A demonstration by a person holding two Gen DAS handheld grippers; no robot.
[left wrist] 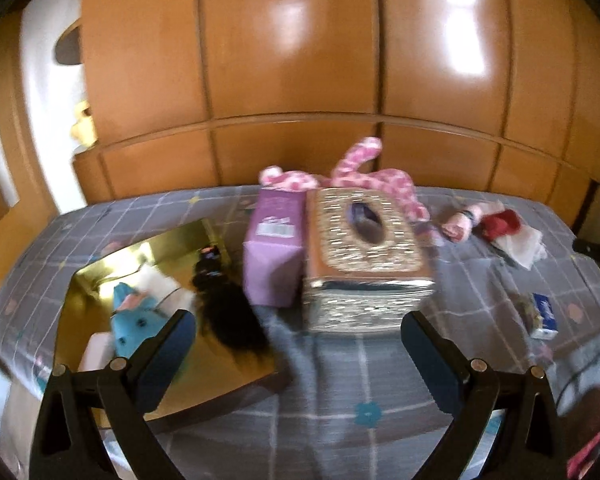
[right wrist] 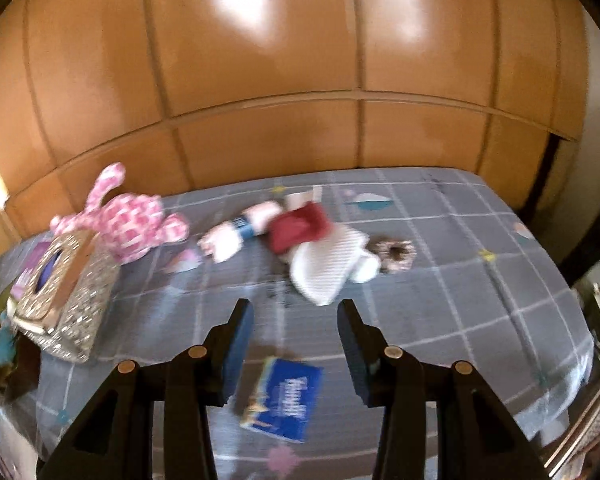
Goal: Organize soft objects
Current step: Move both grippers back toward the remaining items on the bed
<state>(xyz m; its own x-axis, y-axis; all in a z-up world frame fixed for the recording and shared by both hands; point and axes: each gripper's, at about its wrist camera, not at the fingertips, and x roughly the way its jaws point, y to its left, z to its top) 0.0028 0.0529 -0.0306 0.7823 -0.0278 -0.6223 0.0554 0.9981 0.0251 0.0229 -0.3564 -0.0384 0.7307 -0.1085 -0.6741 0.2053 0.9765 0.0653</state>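
Observation:
Soft things lie on a bed with a grey checked sheet [left wrist: 340,368]. A gold box [left wrist: 100,280] at the left holds a blue plush [left wrist: 134,320], a black hairpiece [left wrist: 226,308] and white items. A pink patterned plush [right wrist: 128,216] lies at the back. A rolled pink sock [right wrist: 236,232], a red cloth [right wrist: 296,224], a white cloth [right wrist: 324,268] and a scrunchie [right wrist: 396,256] lie in the middle. A blue tissue pack [right wrist: 284,396] lies below my open, empty right gripper [right wrist: 296,308]. My left gripper [left wrist: 300,320] is open and empty, in front of the tissue box.
A glittery tissue box [left wrist: 364,256] and a purple pack [left wrist: 274,256] stand side by side mid-bed. Orange wooden wardrobe doors [left wrist: 300,60] rise behind the bed. The bed's right edge [right wrist: 580,320] borders clutter on the floor.

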